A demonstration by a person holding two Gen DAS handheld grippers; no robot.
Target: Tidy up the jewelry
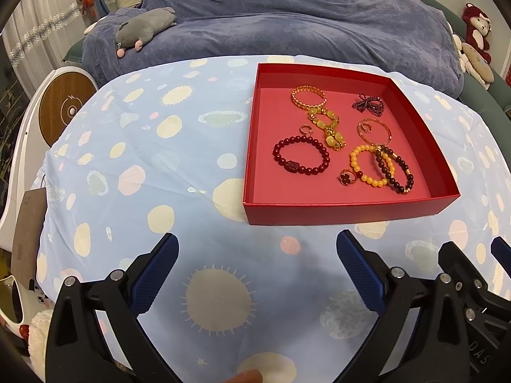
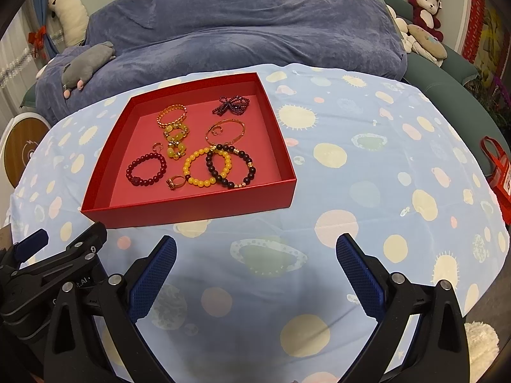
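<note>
A shallow red box (image 1: 345, 213) (image 2: 191, 206) sits on the blue spotted tablecloth and holds several pieces of jewelry: a dark red bead bracelet (image 1: 301, 156) (image 2: 147, 169), a yellow bead bracelet (image 1: 367, 166) (image 2: 204, 167), a dark bead bracelet (image 1: 394, 172) (image 2: 230, 169), a gold chain bracelet (image 1: 308, 97) (image 2: 171, 116), a thin gold bangle (image 1: 375, 131) (image 2: 225, 132), a purple bead bow (image 1: 368, 103) (image 2: 231, 104) and a ring (image 1: 348, 177) (image 2: 175, 182). My left gripper (image 1: 257, 249) is open and empty, near the box's front left. My right gripper (image 2: 255, 250) is open and empty, in front of the box's right corner.
A blue blanket-covered sofa (image 1: 287, 19) with a grey plush (image 1: 143, 28) lies behind the table. Plush toys (image 2: 424, 12) sit at the back right. A red bag (image 2: 498, 175) hangs at the table's right edge. A white device with a wooden disc (image 1: 64, 108) stands at the left.
</note>
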